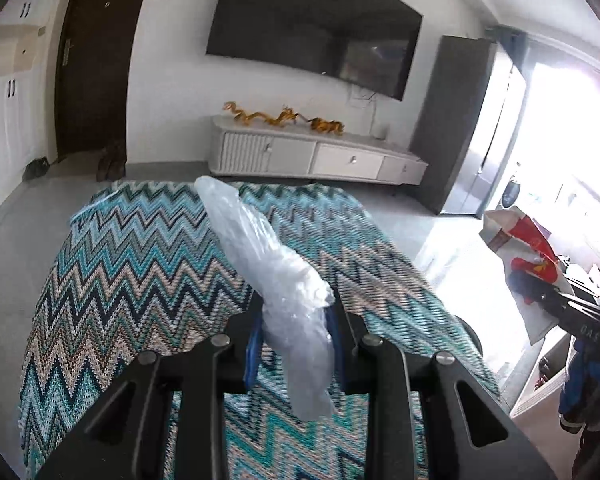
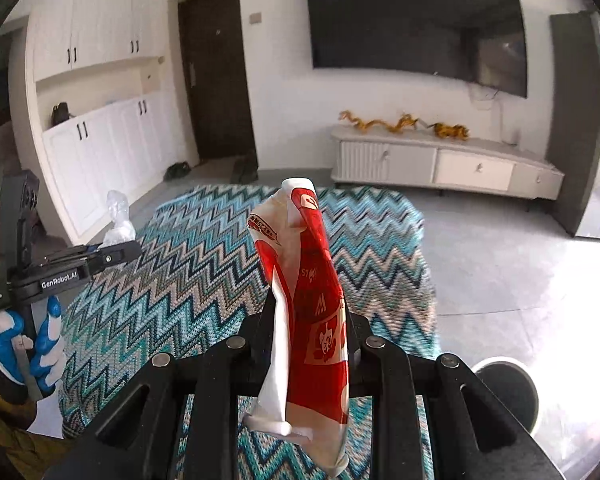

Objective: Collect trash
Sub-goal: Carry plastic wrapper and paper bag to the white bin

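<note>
My left gripper (image 1: 296, 308) is shut on a crumpled clear plastic wrapper (image 1: 260, 248), held in the air above the zigzag rug (image 1: 140, 248). The wrapper sticks up past the fingertips and hangs down behind them. My right gripper (image 2: 310, 308) is shut on a red and white paper bag (image 2: 308, 280), also held above the rug (image 2: 188, 248). The left gripper (image 2: 112, 254) with its wrapper (image 2: 118, 220) shows at the left of the right wrist view. The right gripper (image 1: 572, 304) and its bag (image 1: 520, 240) show at the right edge of the left wrist view.
A white TV cabinet (image 1: 320, 152) with gold dragon ornaments stands against the far wall under a wall-mounted TV (image 1: 312, 28). A dark door (image 2: 216, 76) and white cupboards (image 2: 100, 140) are at left. A round dark bin (image 2: 508, 392) with a white rim stands on the grey floor at lower right.
</note>
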### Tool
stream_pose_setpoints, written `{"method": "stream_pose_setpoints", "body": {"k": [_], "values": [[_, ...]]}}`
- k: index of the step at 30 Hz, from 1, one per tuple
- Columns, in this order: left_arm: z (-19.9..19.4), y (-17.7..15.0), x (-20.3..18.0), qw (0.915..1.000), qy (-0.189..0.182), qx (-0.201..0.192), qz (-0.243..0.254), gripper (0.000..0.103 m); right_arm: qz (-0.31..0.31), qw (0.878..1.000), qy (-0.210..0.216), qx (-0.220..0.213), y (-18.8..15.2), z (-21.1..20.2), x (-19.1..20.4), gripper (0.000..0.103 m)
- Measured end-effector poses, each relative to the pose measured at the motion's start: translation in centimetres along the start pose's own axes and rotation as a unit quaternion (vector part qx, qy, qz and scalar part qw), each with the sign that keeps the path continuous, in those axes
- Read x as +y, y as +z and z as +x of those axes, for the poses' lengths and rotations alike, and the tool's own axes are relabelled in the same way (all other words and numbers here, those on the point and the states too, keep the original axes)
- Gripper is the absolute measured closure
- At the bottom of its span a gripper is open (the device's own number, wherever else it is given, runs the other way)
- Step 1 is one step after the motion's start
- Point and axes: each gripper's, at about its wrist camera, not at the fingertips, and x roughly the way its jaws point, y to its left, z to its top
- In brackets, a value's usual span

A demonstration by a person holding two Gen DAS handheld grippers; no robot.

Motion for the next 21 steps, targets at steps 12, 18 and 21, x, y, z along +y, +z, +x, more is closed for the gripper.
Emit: {"method": "stream_pose_setpoints", "body": {"k": [12,18,21], "values": [[-0.4,1.1,-8.0,0.997,-0.023,0.004,0.073,0.076,0.076,0.995,-0.044,-0.047,-3.2,-5.7,-7.1,0.079],[2.8,1.8,-13.2,0.9914,-0.035,0.035,0.121,0.076,0.129,0.987,-0.084,-0.052,-6.3,-6.9,-12.6,0.079],[5.1,1.8,-16.3,0.9864,-0.045,0.053,0.149,0.076,0.156,0.981,-0.104,-0.048,-8.0,-6.9,-15.4,0.079]]}}
